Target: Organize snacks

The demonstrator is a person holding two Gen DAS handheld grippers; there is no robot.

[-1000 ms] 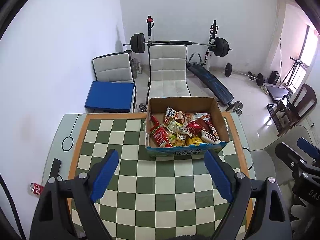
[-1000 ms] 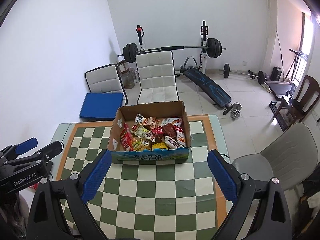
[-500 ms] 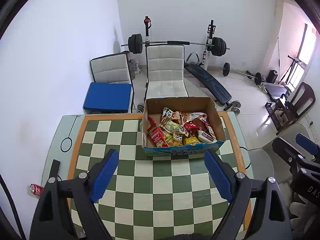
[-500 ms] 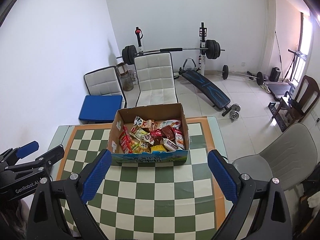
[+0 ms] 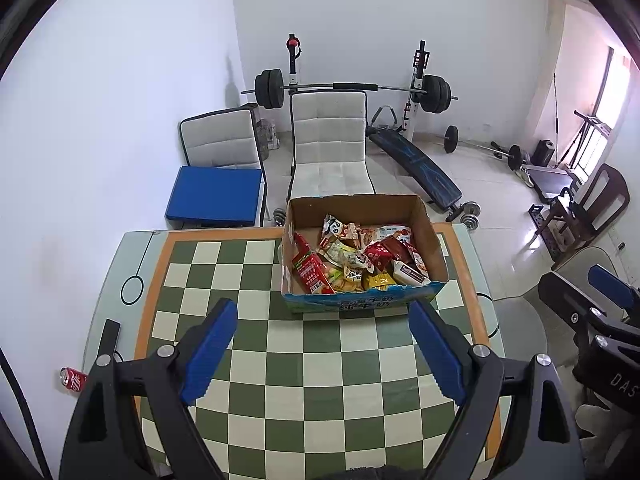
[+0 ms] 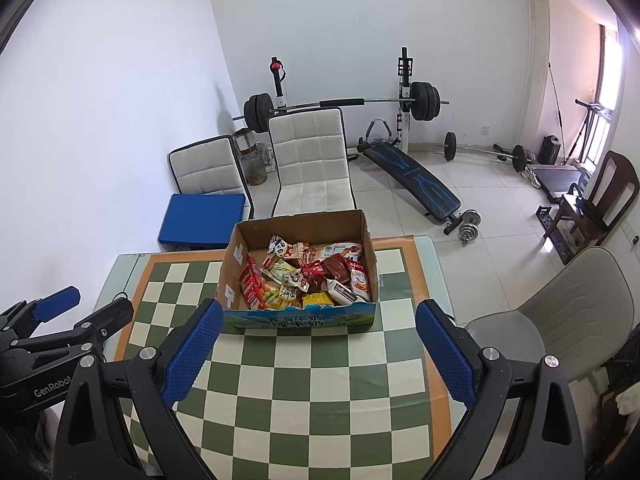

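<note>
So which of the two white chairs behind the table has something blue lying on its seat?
The left white chair, nearest the side wall: a blue cushion covers its seat. The taller white chair directly behind the cardboard box has a bare seat.

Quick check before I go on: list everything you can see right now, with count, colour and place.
cardboard box: one, brown with blue front, far side of table
snack packets: many, red, yellow, green, white, inside the box
table: one, green-and-cream checks, orange border
padded chairs: two, white, behind table
blue cushion: one, on the left chair
barbell rack: one, black weights, by the back wall
sit-up bench: one, dark blue, on floor
soda can: one, red, on floor left of table
grey chair: one, right of table
left gripper: blue pads, open, empty
right gripper: blue pads, open, empty
</note>
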